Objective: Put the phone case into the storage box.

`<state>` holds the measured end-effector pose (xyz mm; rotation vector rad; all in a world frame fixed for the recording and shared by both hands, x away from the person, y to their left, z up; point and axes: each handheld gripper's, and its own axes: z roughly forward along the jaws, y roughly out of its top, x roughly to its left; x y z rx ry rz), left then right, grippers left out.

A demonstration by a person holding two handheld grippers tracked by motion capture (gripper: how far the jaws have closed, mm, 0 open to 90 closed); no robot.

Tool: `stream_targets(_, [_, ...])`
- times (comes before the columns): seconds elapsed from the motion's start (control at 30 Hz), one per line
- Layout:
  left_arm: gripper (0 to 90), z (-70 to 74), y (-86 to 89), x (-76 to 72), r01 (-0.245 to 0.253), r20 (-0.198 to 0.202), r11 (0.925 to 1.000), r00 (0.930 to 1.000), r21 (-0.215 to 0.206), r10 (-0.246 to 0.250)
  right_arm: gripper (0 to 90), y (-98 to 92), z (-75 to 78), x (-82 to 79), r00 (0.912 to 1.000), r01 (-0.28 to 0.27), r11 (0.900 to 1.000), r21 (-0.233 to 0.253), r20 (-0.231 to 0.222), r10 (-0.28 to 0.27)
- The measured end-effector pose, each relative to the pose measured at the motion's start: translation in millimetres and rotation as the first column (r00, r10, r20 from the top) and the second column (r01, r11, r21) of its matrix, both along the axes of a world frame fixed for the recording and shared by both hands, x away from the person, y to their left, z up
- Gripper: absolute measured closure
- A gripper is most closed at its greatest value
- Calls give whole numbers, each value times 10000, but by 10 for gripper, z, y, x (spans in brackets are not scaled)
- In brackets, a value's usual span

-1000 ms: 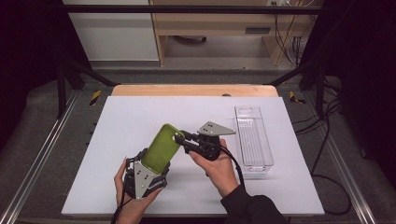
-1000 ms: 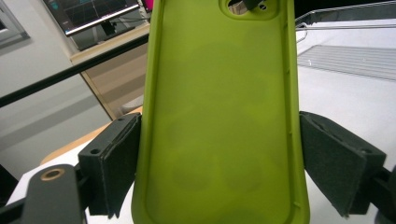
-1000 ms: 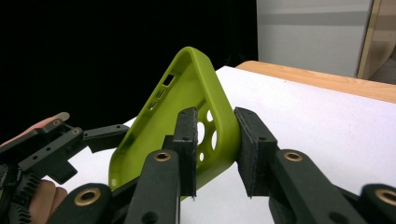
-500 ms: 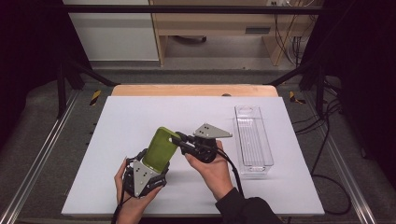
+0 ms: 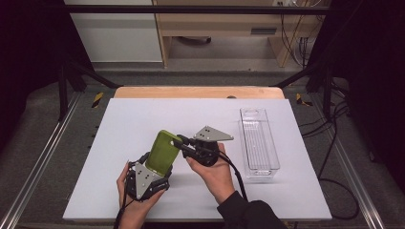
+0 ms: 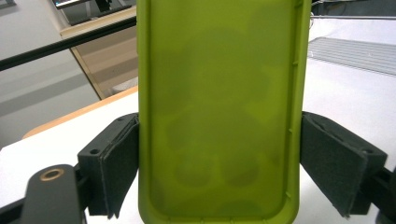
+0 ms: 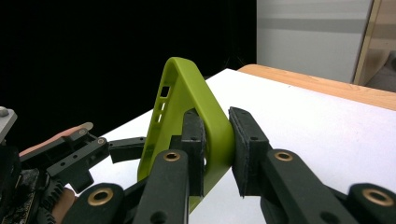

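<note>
I have the green phone case (image 5: 162, 151) standing up between my left gripper's (image 5: 157, 168) jaws, the pads against both long edges at its lower end. My right gripper (image 5: 180, 142) comes in from the side, its jaws nearly closed, pinching the case's near edge (image 7: 212, 123). A clear tray (image 5: 259, 143) lies well beyond the right gripper.
</note>
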<state>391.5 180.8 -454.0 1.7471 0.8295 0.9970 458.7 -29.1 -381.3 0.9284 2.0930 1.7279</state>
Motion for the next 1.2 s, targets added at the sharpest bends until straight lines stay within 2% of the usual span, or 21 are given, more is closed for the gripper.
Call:
stream_targets(0.3, [152, -23, 11, 15, -40, 53, 9999, 10000, -103, 41, 768, 28, 14, 0, 10000, -38, 9999, -136, 87, 39])
stream_targets(0.63, [137, -57, 54, 51, 195, 9, 9990, 9998, -391, -194, 768, 47, 36, 23, 9999, -5, 9997, -241, 153, 9])
stream_targets(0.93, [127, -63, 85, 59, 303, -110, 9970, 9995, -706, -311, 768, -42, 75, 82, 9994, 252, 9995, -181, 251, -247])
stream_targets(1.2, [106, -32, 112, 59, 467, -188, 9940, 9986, -989, -488, 768, -182, 127, 145, 9975, 486, 9972, -562, 544, -455])
